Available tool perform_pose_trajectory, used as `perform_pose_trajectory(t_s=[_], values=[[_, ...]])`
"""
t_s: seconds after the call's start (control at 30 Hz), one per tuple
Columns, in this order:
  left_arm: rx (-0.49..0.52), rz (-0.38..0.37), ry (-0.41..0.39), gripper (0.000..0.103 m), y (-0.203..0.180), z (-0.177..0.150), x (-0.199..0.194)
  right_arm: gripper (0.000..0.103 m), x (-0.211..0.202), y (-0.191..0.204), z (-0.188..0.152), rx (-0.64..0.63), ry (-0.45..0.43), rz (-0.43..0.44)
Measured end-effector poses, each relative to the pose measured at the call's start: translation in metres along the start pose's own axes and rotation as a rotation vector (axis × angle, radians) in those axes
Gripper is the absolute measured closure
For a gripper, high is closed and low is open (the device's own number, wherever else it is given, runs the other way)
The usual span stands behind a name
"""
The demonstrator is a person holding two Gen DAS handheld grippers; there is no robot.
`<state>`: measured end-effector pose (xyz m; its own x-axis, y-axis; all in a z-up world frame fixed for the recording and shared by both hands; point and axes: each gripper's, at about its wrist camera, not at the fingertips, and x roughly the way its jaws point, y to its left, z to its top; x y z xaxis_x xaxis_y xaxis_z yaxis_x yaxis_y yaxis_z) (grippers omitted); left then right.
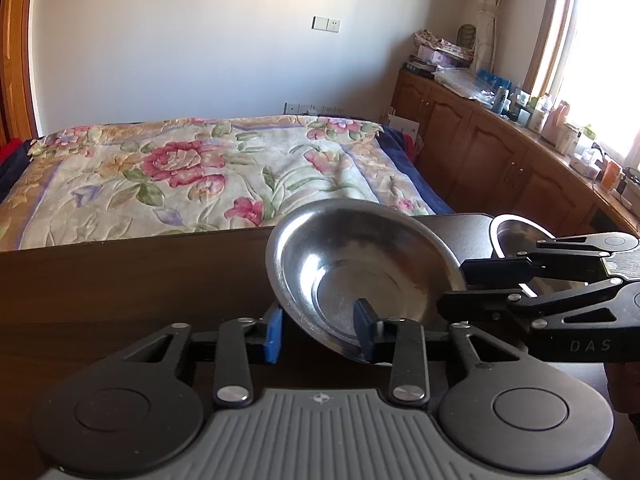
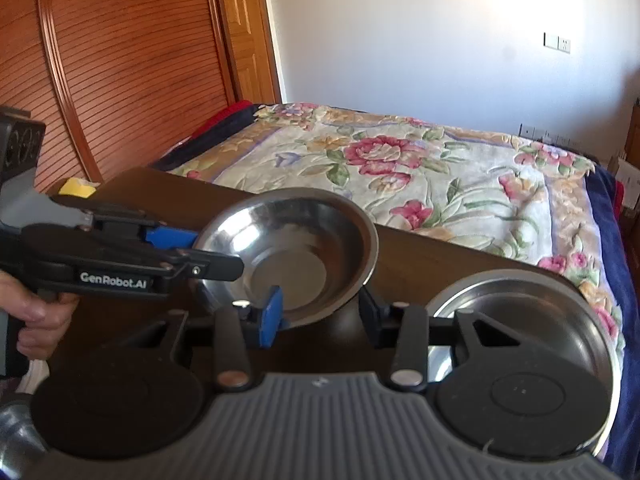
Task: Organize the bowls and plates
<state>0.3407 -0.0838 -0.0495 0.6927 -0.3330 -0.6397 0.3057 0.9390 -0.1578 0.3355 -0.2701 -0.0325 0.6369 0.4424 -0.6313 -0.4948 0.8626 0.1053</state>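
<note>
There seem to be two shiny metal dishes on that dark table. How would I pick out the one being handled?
Start at the flowered bed, then drop to the dark wooden table at its foot. Two steel dishes are there: the tilted bowl on the left has both grippers at its rim. Its neighbour, the flat dish on the right, lies level and untouched.

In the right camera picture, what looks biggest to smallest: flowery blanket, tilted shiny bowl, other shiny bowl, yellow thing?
1. flowery blanket
2-3. tilted shiny bowl and other shiny bowl: they look alike; the other is nearer and partly hidden, so unranked
4. yellow thing
</note>
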Motion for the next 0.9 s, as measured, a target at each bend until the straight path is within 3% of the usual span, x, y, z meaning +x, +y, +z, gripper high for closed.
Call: perform_pose_trajectory(t_s=[0.13,0.6,0.9], values=[[-0.010,0.002,-0.009,0.074,0.002,-0.002,-0.003,0.068,0.000,-0.004,-0.001,0.030,0.005,0.015],[0.013,0.016,0.014,0.077,0.004,-0.002,-0.004,0.070,0.008,-0.002,-0.001,0.045,0.034,0.036],[0.030,0.004,-0.037,0.078,-0.005,-0.001,-0.026,0.079,-0.016,-0.002,0.000,0.072,-0.024,0.051]])
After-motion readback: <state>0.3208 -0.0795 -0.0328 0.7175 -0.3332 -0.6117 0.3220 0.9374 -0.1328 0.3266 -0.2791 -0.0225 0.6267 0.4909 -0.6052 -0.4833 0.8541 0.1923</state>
